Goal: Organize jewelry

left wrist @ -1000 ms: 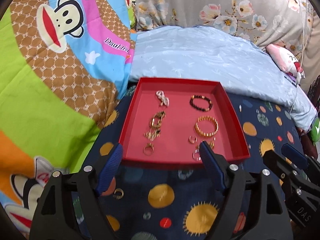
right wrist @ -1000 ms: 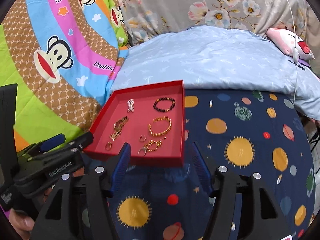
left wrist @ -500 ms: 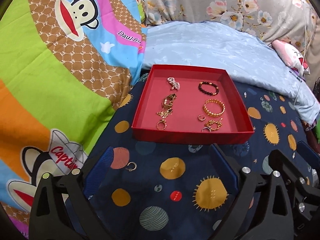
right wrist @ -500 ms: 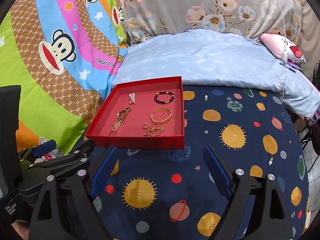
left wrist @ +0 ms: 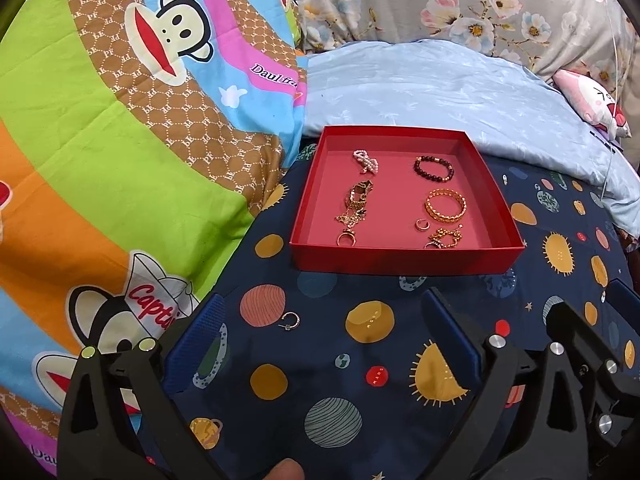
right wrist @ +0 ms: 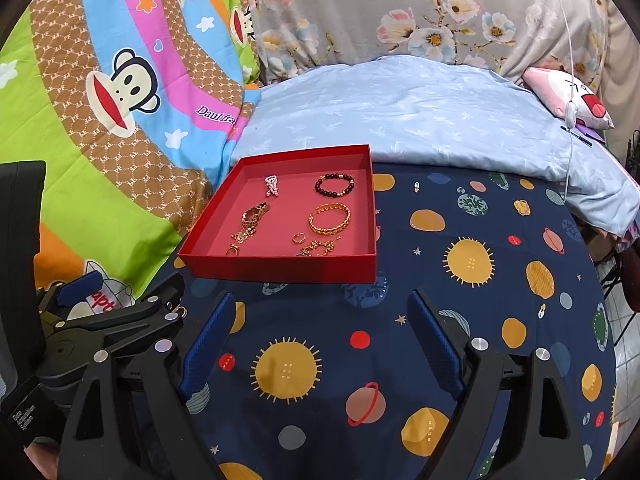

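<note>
A red tray (left wrist: 404, 258) (right wrist: 280, 270) lies on the navy planet-print cloth. It holds a dark bead bracelet (left wrist: 434, 169) (right wrist: 334, 185), a gold bangle (left wrist: 445, 205) (right wrist: 329, 219), a pearl piece (left wrist: 365, 160), gold chains (left wrist: 356, 204) and small rings. A small hoop earring (left wrist: 291, 321) lies loose on the cloth in front of the tray, just ahead of my left gripper (left wrist: 328, 338), which is open and empty. My right gripper (right wrist: 320, 336) is open and empty, short of the tray's near wall.
A colourful monkey-print blanket (left wrist: 100, 140) lies to the left. A pale blue quilt (left wrist: 440, 92) and a floral pillow (right wrist: 400, 12) lie behind the tray. A pink plush (right wrist: 568, 98) and a white cable (right wrist: 566, 60) are at the far right. Two tiny earrings (right wrist: 417, 186) (right wrist: 541, 311) lie on the cloth.
Both grippers have drawn back from the tray and opened wider. The loose hoop earring has come into view in front of the left gripper.
</note>
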Motion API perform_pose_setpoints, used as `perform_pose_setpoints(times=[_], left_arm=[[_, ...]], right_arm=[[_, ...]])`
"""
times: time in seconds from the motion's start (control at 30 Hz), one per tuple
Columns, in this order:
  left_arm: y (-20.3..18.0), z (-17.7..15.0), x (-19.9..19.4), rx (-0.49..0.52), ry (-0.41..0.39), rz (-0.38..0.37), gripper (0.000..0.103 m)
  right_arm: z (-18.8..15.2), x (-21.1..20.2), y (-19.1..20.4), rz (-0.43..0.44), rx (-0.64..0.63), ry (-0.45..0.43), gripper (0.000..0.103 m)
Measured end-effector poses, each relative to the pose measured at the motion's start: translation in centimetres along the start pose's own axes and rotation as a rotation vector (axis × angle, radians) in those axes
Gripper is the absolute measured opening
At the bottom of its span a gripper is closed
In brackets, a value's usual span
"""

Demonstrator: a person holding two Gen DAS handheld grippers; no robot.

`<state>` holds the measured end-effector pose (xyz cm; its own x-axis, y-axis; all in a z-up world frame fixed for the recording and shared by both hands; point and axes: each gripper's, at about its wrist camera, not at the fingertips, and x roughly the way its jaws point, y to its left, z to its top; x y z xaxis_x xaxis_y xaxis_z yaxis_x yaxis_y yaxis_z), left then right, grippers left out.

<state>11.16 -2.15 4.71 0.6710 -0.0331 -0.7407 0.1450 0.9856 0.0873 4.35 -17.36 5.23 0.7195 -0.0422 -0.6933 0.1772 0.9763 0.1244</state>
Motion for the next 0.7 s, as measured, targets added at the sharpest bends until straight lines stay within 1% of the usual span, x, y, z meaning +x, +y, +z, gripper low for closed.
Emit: perform_pose_setpoints(times=[0.13, 0.27, 0.7], left_arm=[[0.03, 0.07, -0.11, -0.001, -0.002, 0.016, 0.098], [0.39, 0.24, -0.22, -0.018, -0.003, 0.014, 0.098], [0.36, 0.32, -0.67, -0.022, -0.018, 0.027, 0.098]], right_arm=[[0.13, 0.02, 0.05, 0.000, -0.009, -0.001, 0.086], [0.16, 0.18, 0.06, -0.018, -0.021, 0.001, 0.086], [0.29, -0.03, 0.42, -0.018, -0.029, -0.007, 0.086]])
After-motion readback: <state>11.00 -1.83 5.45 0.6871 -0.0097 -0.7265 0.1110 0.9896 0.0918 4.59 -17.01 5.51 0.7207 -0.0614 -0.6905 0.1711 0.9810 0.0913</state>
